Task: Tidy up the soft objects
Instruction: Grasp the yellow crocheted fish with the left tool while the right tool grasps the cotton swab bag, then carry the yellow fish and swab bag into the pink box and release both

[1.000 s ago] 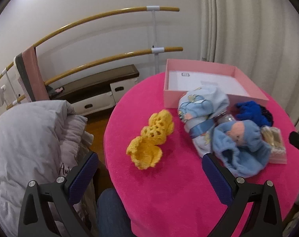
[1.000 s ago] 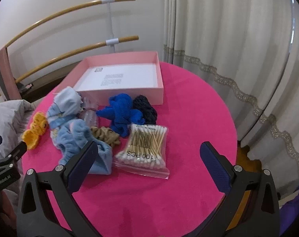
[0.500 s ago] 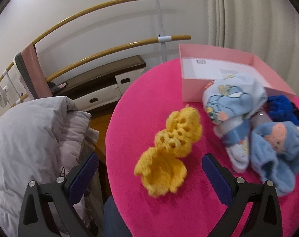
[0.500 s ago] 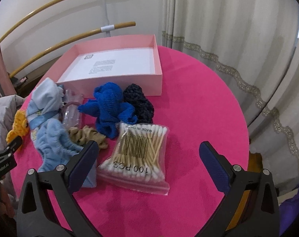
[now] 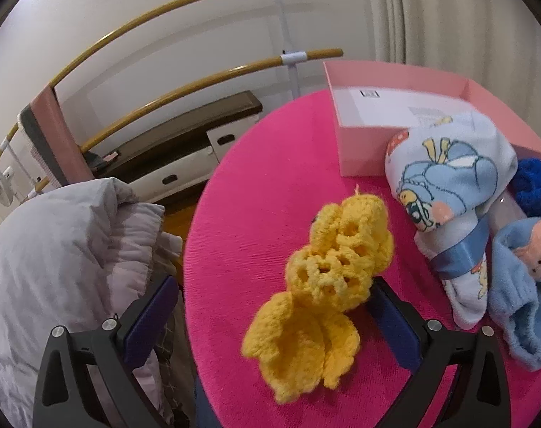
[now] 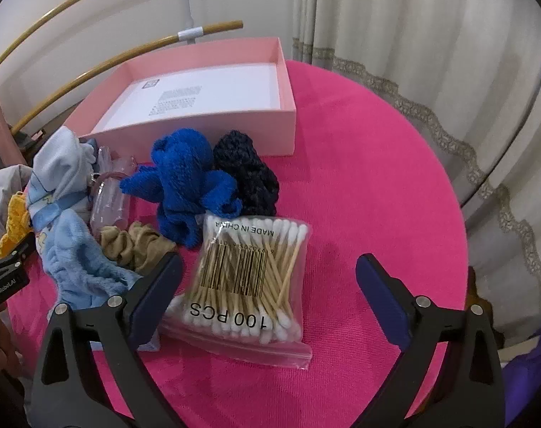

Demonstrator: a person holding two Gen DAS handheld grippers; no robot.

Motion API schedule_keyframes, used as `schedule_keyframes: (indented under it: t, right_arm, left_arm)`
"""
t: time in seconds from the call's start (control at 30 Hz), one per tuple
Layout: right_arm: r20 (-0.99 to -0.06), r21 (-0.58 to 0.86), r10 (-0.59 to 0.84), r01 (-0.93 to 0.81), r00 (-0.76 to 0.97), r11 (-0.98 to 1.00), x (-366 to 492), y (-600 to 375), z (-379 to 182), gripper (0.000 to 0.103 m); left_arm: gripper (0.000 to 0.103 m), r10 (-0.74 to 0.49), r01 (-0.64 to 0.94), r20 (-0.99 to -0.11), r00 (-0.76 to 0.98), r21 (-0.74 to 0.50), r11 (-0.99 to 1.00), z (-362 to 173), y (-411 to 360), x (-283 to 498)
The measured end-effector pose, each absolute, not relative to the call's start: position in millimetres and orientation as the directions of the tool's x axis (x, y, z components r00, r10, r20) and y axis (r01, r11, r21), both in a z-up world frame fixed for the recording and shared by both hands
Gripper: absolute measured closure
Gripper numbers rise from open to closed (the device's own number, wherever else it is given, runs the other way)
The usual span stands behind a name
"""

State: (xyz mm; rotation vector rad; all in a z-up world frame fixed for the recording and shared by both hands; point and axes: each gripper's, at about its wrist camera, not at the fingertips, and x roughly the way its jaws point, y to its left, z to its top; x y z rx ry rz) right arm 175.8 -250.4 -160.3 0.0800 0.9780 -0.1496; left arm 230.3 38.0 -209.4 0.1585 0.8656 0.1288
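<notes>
A yellow crocheted piece (image 5: 324, 285) lies on the pink round table (image 5: 270, 164). My left gripper (image 5: 270, 317) is open with the yellow piece between its jaws. A printed light-blue cloth bundle (image 5: 452, 174) and a fluffy light-blue item (image 5: 520, 285) lie to its right. The open pink box (image 6: 206, 100) stands at the back. In the right wrist view a blue knit item (image 6: 185, 185), a dark navy knit item (image 6: 249, 174) and a tan scrunchie (image 6: 135, 246) lie before the box. My right gripper (image 6: 270, 285) is open just above a cotton swab bag (image 6: 249, 278).
A clear small plastic item (image 6: 110, 196) lies between the blue cloths. A grey quilt (image 5: 56, 249) lies left of the table. Wooden rails (image 5: 199, 71) and a low drawer unit (image 5: 185, 142) stand behind. Curtains (image 6: 413, 53) hang at the right.
Both grippers have moved forward and down toward the table. The yellow piece is now between the left jaws. The swab bag is now close under the right gripper.
</notes>
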Motion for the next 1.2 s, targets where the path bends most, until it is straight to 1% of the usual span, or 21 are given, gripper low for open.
schedule_keyframes:
  t: [0.03, 0.1, 0.13, 0.2, 0.23, 0.3, 0.37, 0.4, 0.47, 0.5, 0.53, 0.6, 0.8, 1.2]
  right_arm:
    - [-0.835, 0.000, -0.090, 0.163, 0.543, 0.987, 177.2, -251.0, -162.8, 0.011]
    - [-0.843, 0.010, -0.080, 0.163, 0.532, 0.987, 180.3, -252.2, -167.7, 0.015]
    - [-0.845, 0.012, -0.076, 0.162, 0.530, 0.987, 181.3, -252.5, -169.3, 0.016]
    - [-0.846, 0.021, -0.067, 0.158, 0.529, 0.987, 182.9, -252.8, -172.0, 0.020]
    - [-0.845, 0.019, -0.069, 0.159, 0.530, 0.987, 183.0, -252.7, -172.3, 0.020]
    - [-0.843, 0.006, -0.076, 0.151, 0.532, 0.988, 184.0, -251.2, -173.4, 0.020]
    - [-0.841, -0.004, -0.080, 0.142, 0.535, 0.990, 185.1, -250.3, -174.2, 0.022]
    - [-0.839, -0.006, -0.081, 0.139, 0.538, 0.990, 185.1, -250.6, -174.2, 0.023]
    - [-0.832, -0.006, -0.084, 0.144, 0.548, 0.990, 183.8, -252.6, -172.9, 0.033]
    - [-0.827, -0.004, -0.086, 0.149, 0.555, 0.989, 183.1, -254.0, -172.2, 0.047]
    - [-0.823, 0.002, -0.088, 0.159, 0.562, 0.987, 181.9, -256.6, -170.9, 0.058]
    - [-0.823, 0.020, -0.070, 0.153, 0.564, 0.988, 182.0, -261.6, -170.6, 0.060]
    - [-0.822, 0.047, -0.042, 0.141, 0.569, 0.989, 180.2, -266.0, -169.2, 0.061]
    - [-0.801, 0.064, -0.030, 0.135, 0.598, 0.989, 167.3, -265.7, -148.9, 0.062]
  left_arm:
    - [0.004, 0.170, -0.042, -0.748, 0.641, 0.187, 0.981, -209.6, 38.3, 231.1]
    - [0.013, 0.134, -0.024, -0.755, 0.641, 0.156, 0.988, -210.9, 40.2, 235.1]
    - [0.015, 0.119, -0.015, -0.760, 0.639, 0.142, 0.990, -210.8, 41.2, 236.0]
    - [0.025, 0.087, -0.001, -0.768, 0.634, 0.112, 0.994, -211.3, 44.2, 238.8]
    - [0.028, 0.067, 0.009, -0.772, 0.633, 0.094, 0.996, -211.7, 45.6, 240.6]
    - [0.046, 0.030, 0.032, -0.779, 0.627, 0.064, 0.997, -210.1, 46.9, 241.5]
    - [0.055, 0.008, 0.050, -0.783, 0.622, 0.050, 0.998, -209.1, 46.4, 243.7]
    - [0.062, 0.004, 0.057, -0.784, 0.621, 0.051, 0.997, -208.0, 46.0, 243.8]
    - [0.067, 0.001, 0.060, -0.783, 0.622, 0.048, 0.997, -206.0, 46.7, 242.5]
    - [0.070, 0.001, 0.056, -0.783, 0.622, 0.046, 0.997, -204.2, 47.8, 240.7]
    - [0.071, 0.000, 0.053, -0.784, 0.621, 0.042, 0.998, -202.7, 49.3, 239.5]
    - [0.076, -0.004, 0.043, -0.785, 0.619, 0.029, 0.999, -201.2, 53.9, 238.6]
    - [0.080, -0.015, 0.042, -0.784, 0.621, 0.015, 0.999, -195.8, 54.1, 232.0]
    - [0.081, -0.026, 0.063, -0.775, 0.632, 0.019, 0.998, -179.7, 39.4, 207.9]
